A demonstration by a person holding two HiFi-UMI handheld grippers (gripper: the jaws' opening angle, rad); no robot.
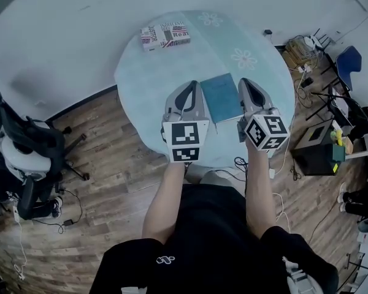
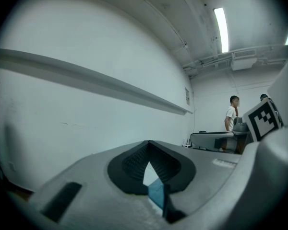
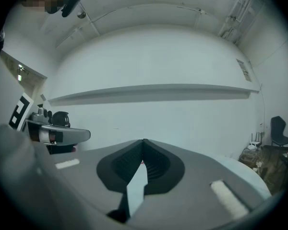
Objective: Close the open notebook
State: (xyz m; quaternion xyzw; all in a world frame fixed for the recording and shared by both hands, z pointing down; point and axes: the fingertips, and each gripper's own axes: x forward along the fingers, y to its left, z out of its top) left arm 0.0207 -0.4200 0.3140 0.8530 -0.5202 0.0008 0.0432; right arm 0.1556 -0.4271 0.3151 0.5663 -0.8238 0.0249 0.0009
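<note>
Notebook (image 1: 221,97) lies shut and flat on the round bench (image 1: 141,72), in the middle of the picture, so the job looks done. Left gripper (image 1: 193,86) and right gripper (image 1: 245,82) are just beside it, one on each side. Both pairs of jaws are pressed together with nothing in them, because nothing needs holding now.

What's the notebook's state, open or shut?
Shut: the head view shows the teal notebook lying flat on the table, one plain cover up, no pages spread.
</note>
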